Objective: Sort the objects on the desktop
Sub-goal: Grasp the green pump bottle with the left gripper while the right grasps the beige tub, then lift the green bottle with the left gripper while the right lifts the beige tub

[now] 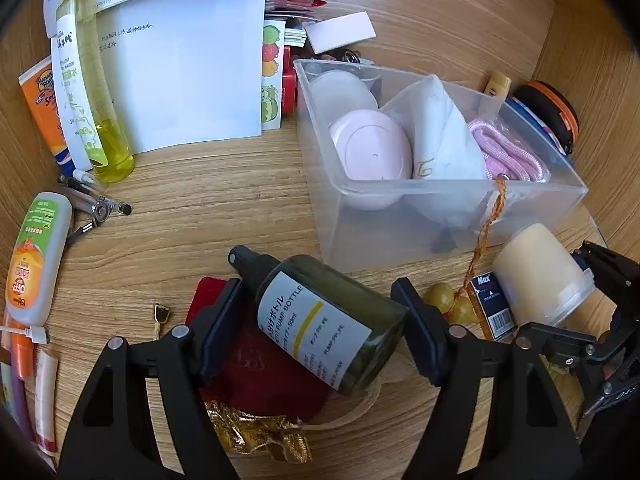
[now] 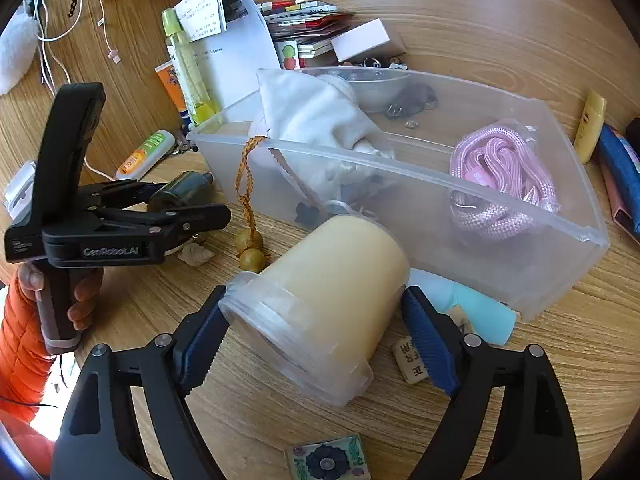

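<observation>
Left hand-held gripper (image 1: 320, 320) clamps the dark pump bottle (image 1: 320, 320) across its body at 6 o'clock of its view. Right hand-held gripper (image 2: 316, 320) grips the cream jar (image 2: 324, 308) sideways. Both sit just beside the clear bin (image 2: 520, 240), likely for loading.

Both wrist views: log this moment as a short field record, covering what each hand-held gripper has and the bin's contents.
left hand-held gripper: jaws around dark green pump bottle, contact unclear
right hand-held gripper: jaws around cream-filled clear jar, contact unclear
bin: clear plastic bin on the wooden desk
bin contents: pink rope, white cloth pouch, pink round case
</observation>
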`<move>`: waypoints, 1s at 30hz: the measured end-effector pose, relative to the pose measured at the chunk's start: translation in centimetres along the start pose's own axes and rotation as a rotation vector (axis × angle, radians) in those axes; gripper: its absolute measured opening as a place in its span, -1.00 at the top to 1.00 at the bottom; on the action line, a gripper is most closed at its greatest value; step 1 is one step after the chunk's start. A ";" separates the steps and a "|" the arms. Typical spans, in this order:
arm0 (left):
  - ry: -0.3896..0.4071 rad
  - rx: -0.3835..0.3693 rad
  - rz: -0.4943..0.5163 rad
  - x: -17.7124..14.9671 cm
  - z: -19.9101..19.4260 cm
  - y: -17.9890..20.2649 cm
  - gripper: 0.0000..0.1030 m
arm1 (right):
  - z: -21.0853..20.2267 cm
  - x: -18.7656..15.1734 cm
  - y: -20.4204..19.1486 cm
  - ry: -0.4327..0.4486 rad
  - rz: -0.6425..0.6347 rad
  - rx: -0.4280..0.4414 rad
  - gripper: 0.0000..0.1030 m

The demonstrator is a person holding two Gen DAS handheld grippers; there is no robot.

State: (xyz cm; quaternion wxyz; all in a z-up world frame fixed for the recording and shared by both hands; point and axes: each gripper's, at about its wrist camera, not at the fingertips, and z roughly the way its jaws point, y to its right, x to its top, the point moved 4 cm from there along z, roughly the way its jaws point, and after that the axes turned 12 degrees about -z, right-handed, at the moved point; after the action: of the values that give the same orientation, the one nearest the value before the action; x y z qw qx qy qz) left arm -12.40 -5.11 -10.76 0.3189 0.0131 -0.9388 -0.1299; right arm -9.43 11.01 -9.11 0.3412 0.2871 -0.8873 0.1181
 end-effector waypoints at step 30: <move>0.141 -0.071 0.007 0.3 -5.5 2.9 -0.43 | -5.7 0.1 0.5 0.160 0.050 0.106 0.59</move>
State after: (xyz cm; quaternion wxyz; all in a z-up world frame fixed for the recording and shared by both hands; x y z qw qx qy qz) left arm -9.17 -3.63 -5.65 0.3849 0.0079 -0.9088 -0.1607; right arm -6.69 13.66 -4.80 0.3923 0.2723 -0.8565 0.1958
